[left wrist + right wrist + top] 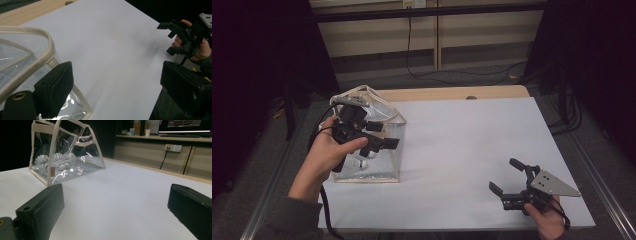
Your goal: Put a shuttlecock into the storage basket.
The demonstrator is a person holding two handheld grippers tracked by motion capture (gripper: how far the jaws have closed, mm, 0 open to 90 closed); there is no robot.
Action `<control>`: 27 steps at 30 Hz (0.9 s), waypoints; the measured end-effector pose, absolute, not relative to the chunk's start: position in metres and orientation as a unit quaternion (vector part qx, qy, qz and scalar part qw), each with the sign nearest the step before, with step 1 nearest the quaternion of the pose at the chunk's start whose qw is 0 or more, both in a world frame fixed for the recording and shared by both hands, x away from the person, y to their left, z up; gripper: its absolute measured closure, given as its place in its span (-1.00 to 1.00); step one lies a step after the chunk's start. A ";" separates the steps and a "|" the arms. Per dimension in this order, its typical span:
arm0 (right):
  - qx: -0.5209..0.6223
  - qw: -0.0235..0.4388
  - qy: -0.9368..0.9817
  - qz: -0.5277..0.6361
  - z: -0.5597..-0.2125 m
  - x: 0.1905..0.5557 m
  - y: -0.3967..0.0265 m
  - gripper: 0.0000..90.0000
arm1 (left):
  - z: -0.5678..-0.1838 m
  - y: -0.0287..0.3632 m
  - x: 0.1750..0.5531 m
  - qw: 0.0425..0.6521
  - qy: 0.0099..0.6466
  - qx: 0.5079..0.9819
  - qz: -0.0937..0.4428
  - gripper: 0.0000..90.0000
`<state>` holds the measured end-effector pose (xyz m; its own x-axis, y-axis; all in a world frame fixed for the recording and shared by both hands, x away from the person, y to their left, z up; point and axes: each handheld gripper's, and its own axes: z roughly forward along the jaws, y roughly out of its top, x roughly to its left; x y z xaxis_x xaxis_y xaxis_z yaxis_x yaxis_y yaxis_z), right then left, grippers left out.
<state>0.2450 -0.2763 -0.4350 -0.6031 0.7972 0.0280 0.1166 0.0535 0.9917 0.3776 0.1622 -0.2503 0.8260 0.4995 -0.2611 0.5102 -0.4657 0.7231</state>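
1. The clear bag [377, 150] is standing upright at the left part of the surface [462, 150], its base flat on the white sheet; in the right gripper view [63, 150] it is rising as a see-through wedge, wide at the bottom and narrowing toward the top.
2. Around it, the white sheet is lying smooth and matte, with a strip of pale wood showing along the far edge [452, 93]. Beyond the surface, a black cable [422, 70] is hanging down a panelled wall and trailing over the floor.
3. The bag's walls are glossy transparent plastic catching glints of light, edged with cream fabric binding [47, 47] that is forming its rim and its strap loops.
4. Inside the bag, white feathered shuttlecocks [56, 161] are lying on the bottom in a row, their round cork heads turned toward the front wall; the exact count is hard to make out.
5. The left hand-held gripper [379, 144] is hovering over the bag's open top, released, its jaws spread with nothing between them; one jaw is showing just beside the binding in the left gripper view.
6. The right hand-held gripper [507, 175] is sitting well apart at the near right corner of the sheet, also released, its black jaws wide and empty, pointing across the bare sheet toward the bag.
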 end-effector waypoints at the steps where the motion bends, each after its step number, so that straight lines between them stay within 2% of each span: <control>1: 0.342 0.285 0.669 0.595 -0.435 0.245 -0.276 -0.99 | -0.251 0.162 0.378 0.424 0.294 0.857 -0.006 -0.73; 27: 0.343 0.284 0.667 0.597 -0.435 0.245 -0.277 -0.99 | -0.278 0.166 0.369 0.437 0.263 0.860 -0.010 -0.84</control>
<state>0.2450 -0.2769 -0.4351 -0.6028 0.7973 0.0312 0.1192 0.0514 0.9915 0.3694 0.1660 -0.2783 0.8615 0.4438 -0.2466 0.4608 -0.4796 0.7468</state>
